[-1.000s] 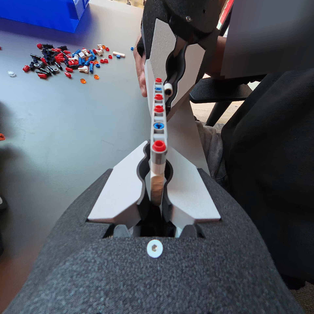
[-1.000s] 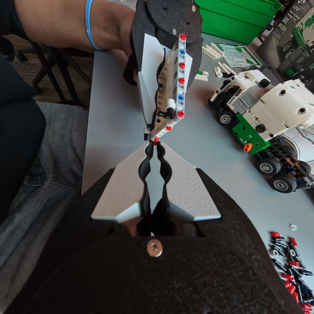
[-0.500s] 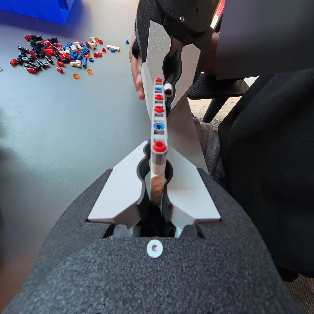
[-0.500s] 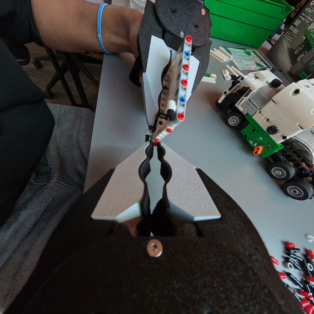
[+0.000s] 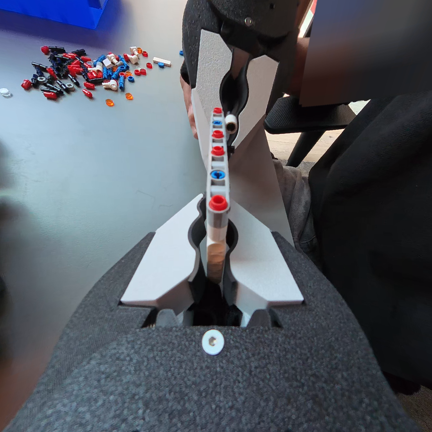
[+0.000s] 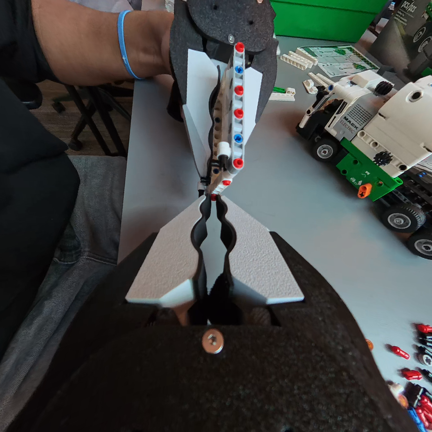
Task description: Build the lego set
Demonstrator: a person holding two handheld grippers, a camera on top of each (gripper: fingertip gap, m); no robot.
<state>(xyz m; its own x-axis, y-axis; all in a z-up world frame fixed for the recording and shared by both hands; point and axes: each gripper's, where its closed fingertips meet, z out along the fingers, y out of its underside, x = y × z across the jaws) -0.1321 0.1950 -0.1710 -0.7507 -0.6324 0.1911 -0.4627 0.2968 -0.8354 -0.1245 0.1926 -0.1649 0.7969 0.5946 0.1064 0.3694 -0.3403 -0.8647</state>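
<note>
A grey beam assembly (image 5: 218, 163) with red and blue pins and a white bush is held off the table between both grippers. My left gripper (image 5: 216, 203) is shut on its near end. In the right wrist view this gripper (image 6: 222, 163) comes in from the top and the assembly (image 6: 238, 112) stands nearly upright. My right gripper (image 6: 212, 198) is pinched shut on a small red pin at the assembly's lower tip. In the left wrist view it (image 5: 228, 149) closes around the far end.
A white and green truck model (image 6: 374, 131) stands on the grey table (image 6: 292, 210) at right. Behind it are white beams (image 6: 297, 59), a booklet (image 6: 339, 58) and a green bin (image 6: 322, 21). A pile of loose pins (image 5: 81, 72) and a blue bin (image 5: 53, 11) lie at far left. Left and right tips are no more than a few centimetres apart.
Both grippers keep their hold. The joined pair has shifted a little; in the right wrist view the assembly stands more upright and the truck has slid to the right.
</note>
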